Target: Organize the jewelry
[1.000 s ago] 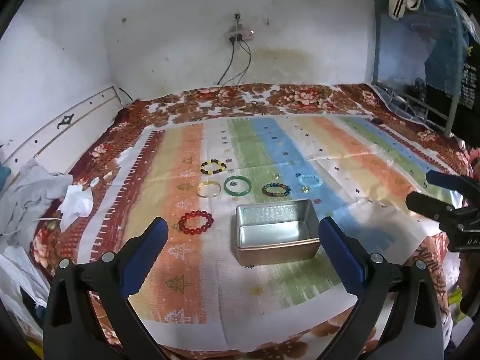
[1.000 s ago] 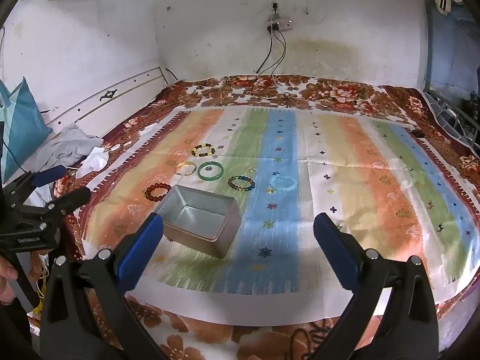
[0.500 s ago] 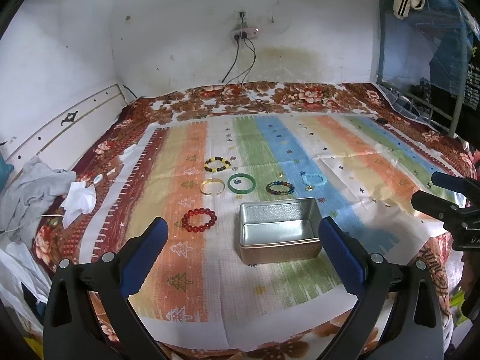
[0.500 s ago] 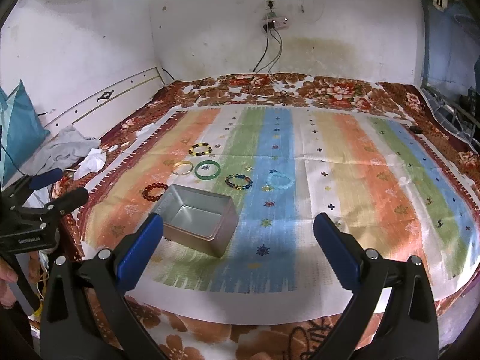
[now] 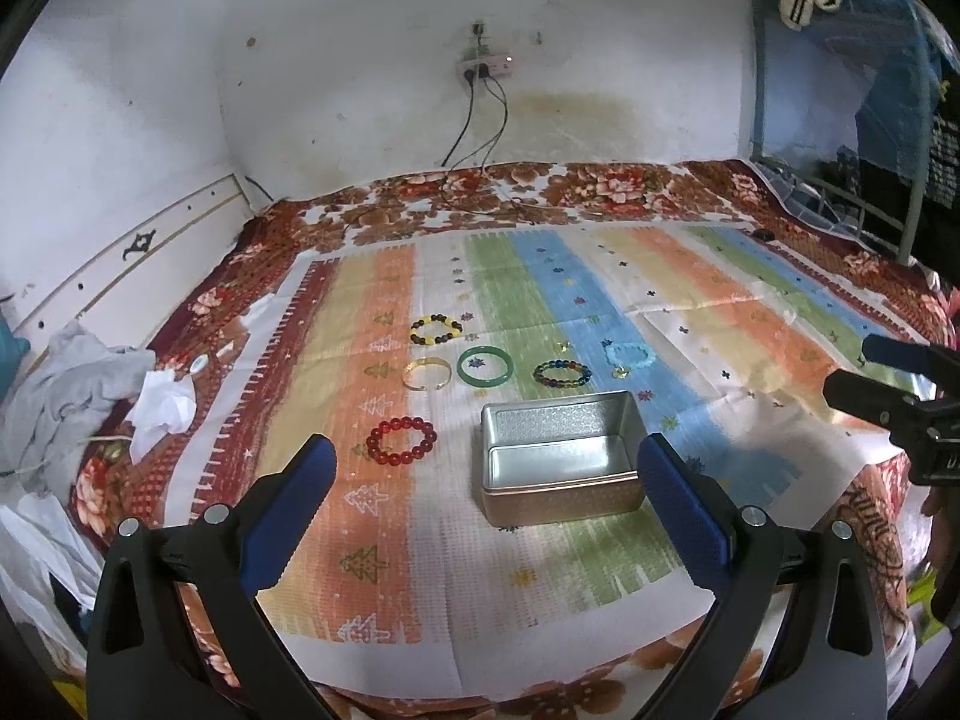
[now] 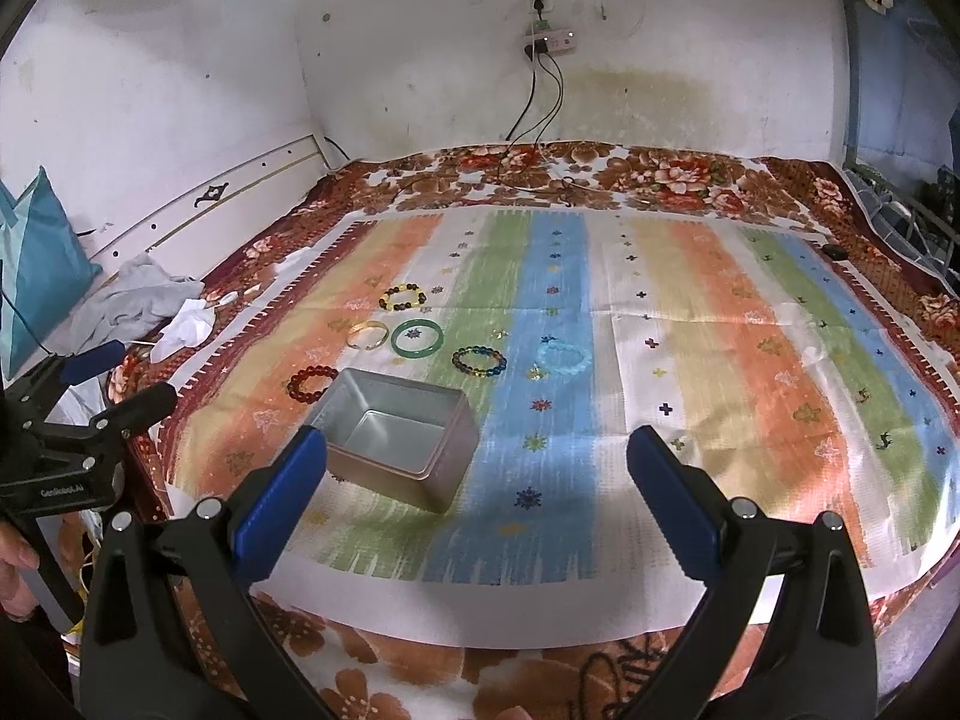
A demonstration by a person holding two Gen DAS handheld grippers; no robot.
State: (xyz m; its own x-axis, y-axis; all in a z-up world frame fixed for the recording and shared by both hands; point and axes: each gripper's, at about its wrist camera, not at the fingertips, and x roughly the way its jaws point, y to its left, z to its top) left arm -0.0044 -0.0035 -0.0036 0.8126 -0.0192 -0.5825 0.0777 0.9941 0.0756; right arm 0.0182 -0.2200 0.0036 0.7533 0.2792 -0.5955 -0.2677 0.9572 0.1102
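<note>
Pre-grasp: left gripper (image 5: 486,489) and right gripper (image 6: 477,480) hover, jaws wide, empty. Tin (image 5: 558,456) empty. Next: descend on red bracelet (image 5: 402,441), nearest left.

Tin box (image 6: 414,450) near corner hidden by right tool's finger (image 6: 279,495); small charms by light-blue bracelet (image 5: 627,355) too tiny to ID.

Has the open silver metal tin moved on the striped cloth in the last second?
No. The open silver metal tin sits below the green bangle, beside the red bead bracelet, as before.

Right tool (image 6: 477,462) spread wide above tin (image 6: 396,435); bracelets (image 6: 417,339) beyond.
</note>
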